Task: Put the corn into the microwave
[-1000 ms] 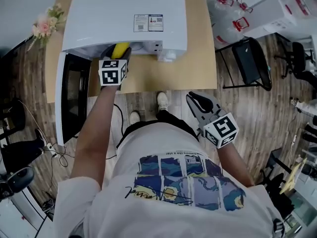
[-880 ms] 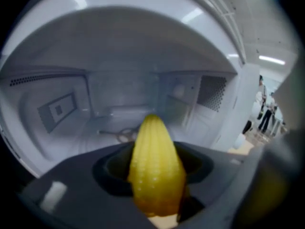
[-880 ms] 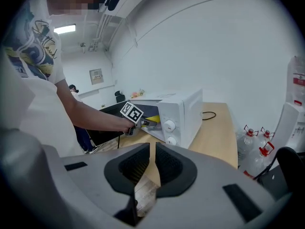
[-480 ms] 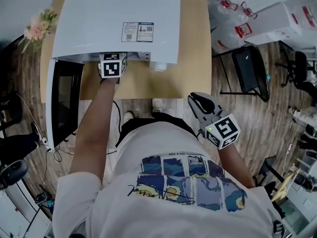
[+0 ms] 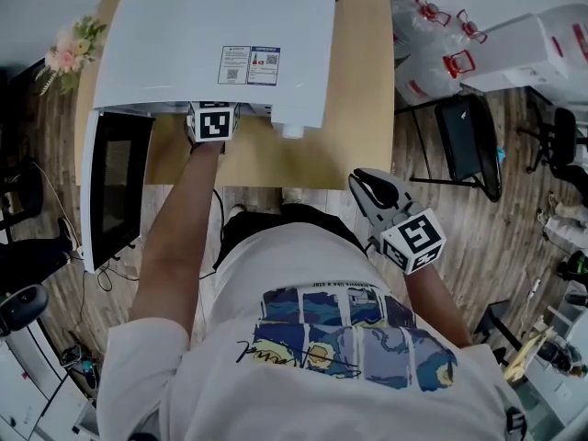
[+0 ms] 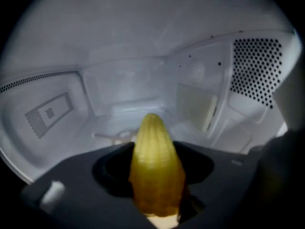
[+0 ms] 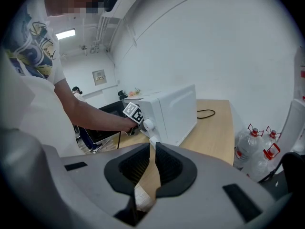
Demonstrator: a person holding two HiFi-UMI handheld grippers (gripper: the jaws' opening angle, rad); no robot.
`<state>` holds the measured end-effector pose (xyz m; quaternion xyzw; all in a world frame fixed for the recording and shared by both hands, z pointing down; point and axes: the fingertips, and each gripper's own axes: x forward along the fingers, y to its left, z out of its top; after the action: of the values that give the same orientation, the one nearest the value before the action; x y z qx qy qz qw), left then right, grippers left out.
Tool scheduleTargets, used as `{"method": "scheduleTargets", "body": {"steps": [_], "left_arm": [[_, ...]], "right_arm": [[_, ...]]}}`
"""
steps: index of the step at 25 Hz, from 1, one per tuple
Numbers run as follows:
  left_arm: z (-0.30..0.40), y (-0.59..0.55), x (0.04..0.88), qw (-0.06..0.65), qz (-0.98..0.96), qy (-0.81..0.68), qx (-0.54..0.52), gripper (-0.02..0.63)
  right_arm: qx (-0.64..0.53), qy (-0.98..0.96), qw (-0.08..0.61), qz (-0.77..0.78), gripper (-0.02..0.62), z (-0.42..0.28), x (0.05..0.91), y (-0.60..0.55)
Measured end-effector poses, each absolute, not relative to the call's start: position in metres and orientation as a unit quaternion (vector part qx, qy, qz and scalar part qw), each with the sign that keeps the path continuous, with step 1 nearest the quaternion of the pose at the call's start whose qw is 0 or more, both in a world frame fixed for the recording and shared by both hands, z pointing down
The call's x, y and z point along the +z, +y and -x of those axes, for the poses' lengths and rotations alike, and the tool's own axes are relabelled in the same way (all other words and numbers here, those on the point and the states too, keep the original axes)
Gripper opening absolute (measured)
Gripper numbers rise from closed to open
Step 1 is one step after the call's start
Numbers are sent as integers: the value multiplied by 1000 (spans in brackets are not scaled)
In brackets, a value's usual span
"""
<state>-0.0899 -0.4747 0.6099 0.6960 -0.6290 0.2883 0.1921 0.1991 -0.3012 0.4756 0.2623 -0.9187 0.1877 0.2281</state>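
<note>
The left gripper (image 5: 213, 122) is clamped on a yellow tapered corn cob (image 6: 155, 173), with a dark jaw pressed against each side of it. The corn cob's long axis runs along the line in which the gripper points: the narrow tip leads forward, toward the back wall of the pale cavity (image 6: 126, 87), and the thick end is turned toward the camera, where it is cut off by the lower edge of the left gripper view. The corn cob is thus carried inside the white box-shaped microwave oven (image 5: 211, 26). Whether it touches the cavity floor cannot be told, since the jaws cover its underside.

None of this is shown by the head view. There only the marker cube and the forearm are seen at the oven's mouth, and the jaws and the corn cob are hidden under the oven's top. The dark-glass door (image 5: 115, 186) is seen swung open to the left (edge-on in the right gripper view and hard to make out).

The right gripper (image 7: 152, 149) is held well apart from the oven, near the person's waist. Its jaws are drawn almost together, with only a slit between them, and nothing is held. Through that slit the light wooden table (image 7: 209, 137) is seen, with the oven standing on it.
</note>
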Motion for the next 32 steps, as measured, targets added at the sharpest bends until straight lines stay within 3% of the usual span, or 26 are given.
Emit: {"method": "scheduleTargets", "body": {"steps": [16, 32], "left_arm": [[89, -464, 602, 194, -686, -643, 279, 316], [95, -374, 565, 216, -697, -648, 218, 302]], "right_arm": [[182, -928, 218, -241, 38, -199, 476, -307], [165, -953, 212, -143, 37, -143, 486, -291]]}}
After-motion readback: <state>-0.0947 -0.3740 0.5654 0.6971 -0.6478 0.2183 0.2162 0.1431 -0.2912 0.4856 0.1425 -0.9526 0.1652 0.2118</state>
